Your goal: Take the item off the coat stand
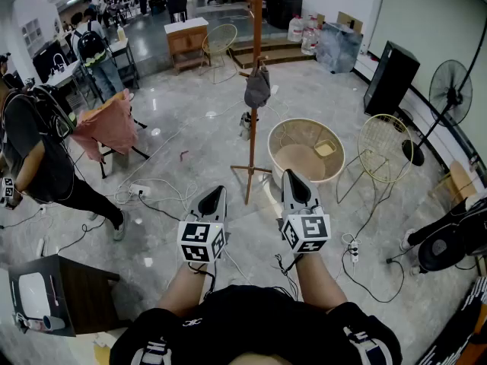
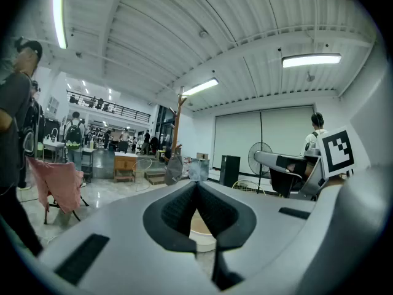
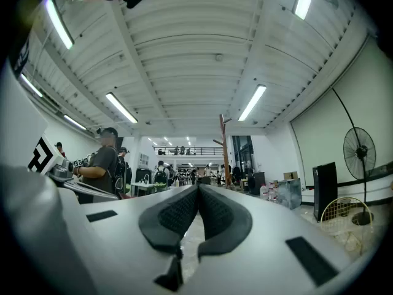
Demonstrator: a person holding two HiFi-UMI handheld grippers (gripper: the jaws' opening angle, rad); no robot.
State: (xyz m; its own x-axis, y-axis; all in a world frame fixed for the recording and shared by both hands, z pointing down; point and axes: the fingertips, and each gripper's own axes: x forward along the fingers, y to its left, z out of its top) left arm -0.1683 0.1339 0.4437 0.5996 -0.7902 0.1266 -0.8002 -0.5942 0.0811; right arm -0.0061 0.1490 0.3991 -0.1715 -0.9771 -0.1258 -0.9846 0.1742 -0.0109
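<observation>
Head view: the grey item hangs on the stand, far ahead of left gripper and right gripper; nothing is done yet.

Left gripper view: jaws closed, empty; the item is far ahead.

Right gripper view: jaws closed, empty.

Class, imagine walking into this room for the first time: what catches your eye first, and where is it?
A tall wooden coat stand rises mid-floor, a grey item hanging from it. Nearest the viewer, the left claw and right claw, both shut and empty, point towards it.
</observation>
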